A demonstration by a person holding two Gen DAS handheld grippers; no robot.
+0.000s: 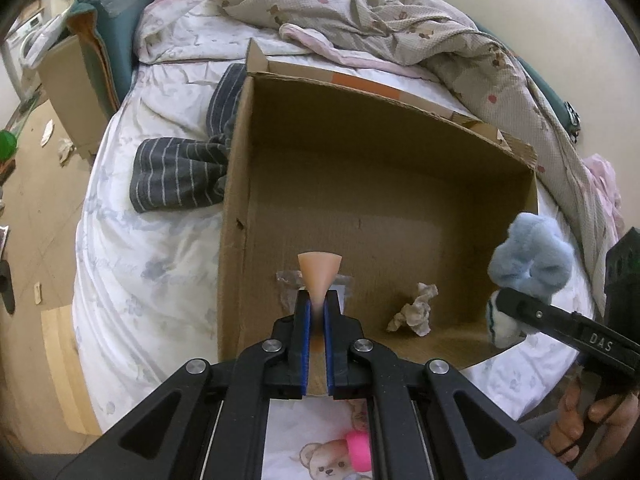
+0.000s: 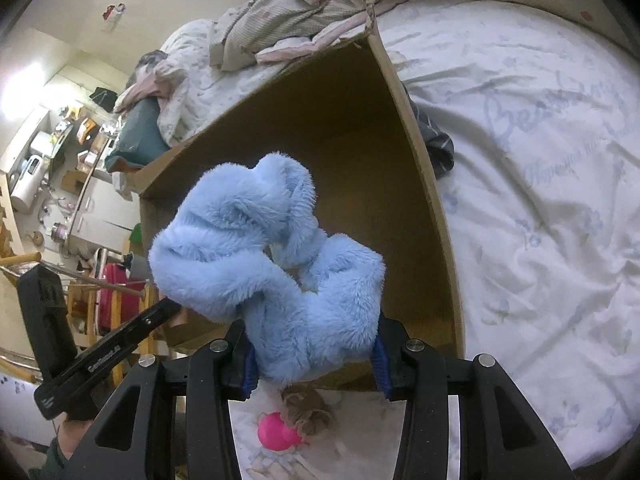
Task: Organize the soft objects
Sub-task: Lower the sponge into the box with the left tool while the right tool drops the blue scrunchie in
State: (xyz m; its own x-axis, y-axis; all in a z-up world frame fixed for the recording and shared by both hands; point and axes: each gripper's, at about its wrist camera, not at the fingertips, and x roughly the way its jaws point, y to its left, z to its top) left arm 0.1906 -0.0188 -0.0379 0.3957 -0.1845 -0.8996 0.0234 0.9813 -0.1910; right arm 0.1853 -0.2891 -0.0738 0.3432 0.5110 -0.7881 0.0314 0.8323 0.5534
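Note:
An open cardboard box [image 1: 236, 200] lies on the bed with its mouth toward me. My left gripper [image 1: 318, 300] is shut on a small peach-coloured soft wedge [image 1: 319, 270] and holds it over the box's near edge. At the box's right side hangs a fluffy light-blue plush piece [image 1: 532, 256], gripped by the right gripper, whose one finger [image 1: 540, 314] shows here. In the right wrist view my right gripper [image 2: 314, 360] is shut on that blue plush [image 2: 260, 240], which bulges up over the box [image 2: 420, 160]. The left gripper's finger [image 2: 160, 312] pokes in from the left.
A crumpled paper ball [image 1: 414, 314] lies inside the box. A dark striped cloth [image 1: 180, 176] lies against the box's left wall. A rumpled blanket [image 1: 380, 16] is heaped behind. A pink object [image 2: 276, 432] and a brown soft item [image 2: 308, 408] lie below the grippers.

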